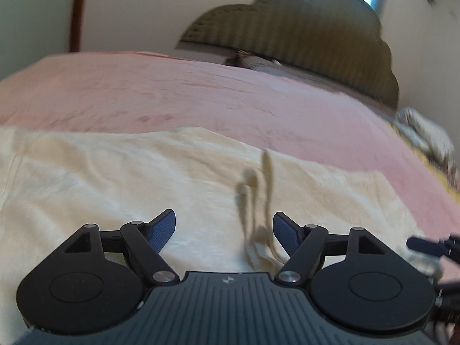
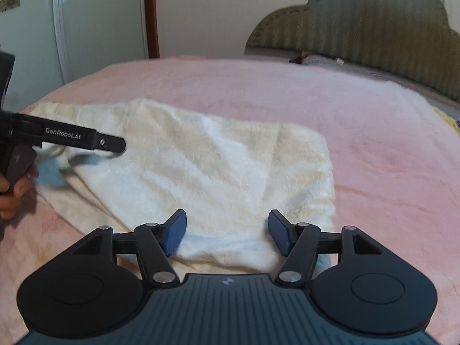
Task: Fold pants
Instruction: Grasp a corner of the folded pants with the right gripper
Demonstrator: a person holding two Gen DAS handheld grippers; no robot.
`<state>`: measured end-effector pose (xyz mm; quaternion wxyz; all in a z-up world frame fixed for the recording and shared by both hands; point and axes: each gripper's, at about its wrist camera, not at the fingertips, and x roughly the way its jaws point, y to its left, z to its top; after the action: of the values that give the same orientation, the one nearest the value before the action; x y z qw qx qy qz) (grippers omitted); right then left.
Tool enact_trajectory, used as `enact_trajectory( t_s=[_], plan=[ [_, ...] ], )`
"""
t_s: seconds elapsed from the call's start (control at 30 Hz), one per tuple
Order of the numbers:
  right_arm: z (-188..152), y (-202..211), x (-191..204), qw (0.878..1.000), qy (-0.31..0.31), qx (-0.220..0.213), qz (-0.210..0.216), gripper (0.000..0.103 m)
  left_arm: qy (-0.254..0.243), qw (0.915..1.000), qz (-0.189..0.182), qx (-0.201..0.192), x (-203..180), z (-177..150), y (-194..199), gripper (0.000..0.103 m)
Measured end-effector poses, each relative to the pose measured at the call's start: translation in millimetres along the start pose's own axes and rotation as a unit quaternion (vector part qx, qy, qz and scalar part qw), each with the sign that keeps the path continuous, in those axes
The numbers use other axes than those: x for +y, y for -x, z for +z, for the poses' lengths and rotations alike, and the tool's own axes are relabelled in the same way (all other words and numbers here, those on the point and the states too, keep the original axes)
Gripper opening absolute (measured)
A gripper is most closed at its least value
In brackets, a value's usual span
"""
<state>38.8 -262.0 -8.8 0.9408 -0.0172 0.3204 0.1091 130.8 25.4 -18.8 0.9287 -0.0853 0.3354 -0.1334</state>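
— Lying flat on the pink bedspread (image 2: 373, 132), the cream pants (image 2: 218, 166) are folded into a fuzzy, roughly rectangular bundle near the near edge of the bed, yes?

— Yes. In the right wrist view the bundle runs from the near edge back toward the bed's left side, and the pink cover is bare behind it up to the olive headboard (image 2: 373, 28).

— And the right gripper (image 2: 227, 231)?

— Its jaws stand apart over the near end of the bundle. The blue pads (image 2: 174, 235) flank the fabric without pressing on it.

— The left gripper (image 1: 224, 231)?

— Also apart. In its own view the pants fill the space beneath it, and a beige drawstring (image 1: 256, 201) lies looped on the cloth between the fingers, nearer the right-hand one. Whether the string touches that pad I cannot tell; the view is blurred.

— Can either tool be seen from the other?

— The left one shows at the left edge of the right wrist view, a person's hand (image 2: 13, 192) on its handle, over the bundle's left end.
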Motion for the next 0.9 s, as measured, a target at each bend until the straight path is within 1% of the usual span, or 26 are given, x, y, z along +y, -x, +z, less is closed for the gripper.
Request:
enact_trajectory(
  t_s=[0.07,0.13,0.23,0.3,0.37,0.43,0.5,0.53,0.57,0.6,0.67,0.73,0.77,0.8,0.9],
  plan=[
    [5.2,4.7,19.5,0.999,0.028,-0.028,0.016,0.063,0.049,0.9987,-0.014,-0.002,16.6,2.9,4.0,0.078],
    [10.9,7.5,43.9,0.996,0.067,-0.053,0.040,0.062,0.076,0.9969,-0.019,-0.009,27.9,3.6,6.5,0.078],
    [15.7,8.0,81.8,0.984,0.142,-0.083,0.067,0.061,0.071,0.9973,-0.013,-0.014,30.2,2.9,8.9,0.078],
    [15.5,1.3,103.1,0.976,0.190,-0.082,0.067,0.061,0.064,0.9977,-0.011,-0.018,27.8,2.2,11.5,0.078],
    [13.9,-6.7,114.4,0.971,0.220,-0.074,0.056,0.061,0.065,0.9976,-0.015,-0.018,27.9,1.9,13.6,0.078],
    [11.1,-14.5,122.0,0.966,0.246,-0.065,0.037,0.056,0.076,0.9967,-0.025,-0.016,31.8,3.7,14.7,0.078],
    [8.8,-21.8,126.3,0.963,0.265,-0.056,0.016,0.041,0.102,0.9938,-0.042,-0.013,38.7,6.4,16.9,0.078],
    [8.6,-23.7,126.3,0.963,0.265,-0.053,0.012,0.036,0.121,0.9911,-0.055,-0.010,42.5,7.9,18.5,0.078],
    [8.8,-25.7,124.2,0.964,0.261,-0.051,0.010,0.026,0.136,0.9884,-0.068,-0.006,45.6,9.5,19.9,0.078],
    [9.1,-28.1,122.3,0.965,0.259,-0.048,0.009,0.017,0.151,0.9847,-0.086,0.000,47.9,11.6,20.9,0.078],
    [7.9,-29.9,121.7,0.964,0.260,-0.050,0.013,0.010,0.179,0.9745,-0.135,0.018,51.8,16.6,22.2,0.078],
    [7.4,-27.0,123.5,0.964,0.260,-0.062,0.013,0.009,0.202,0.9603,-0.189,0.035,51.3,20.6,23.0,0.080],
    [9.2,-24.1,120.7,0.966,0.249,-0.070,0.017,0.009,0.210,0.9532,-0.213,0.044,50.2,22.3,21.9,0.086],
    [12.5,-20.6,115.1,0.970,0.230,-0.078,0.023,0.009,0.217,0.9458,-0.235,0.056,48.8,23.6,19.6,0.092],
    [26.0,-7.1,90.8,0.981,0.156,-0.098,0.054,0.009,0.245,0.9216,-0.288,0.088,43.1,23.8,4.8,0.094]
  ],
)
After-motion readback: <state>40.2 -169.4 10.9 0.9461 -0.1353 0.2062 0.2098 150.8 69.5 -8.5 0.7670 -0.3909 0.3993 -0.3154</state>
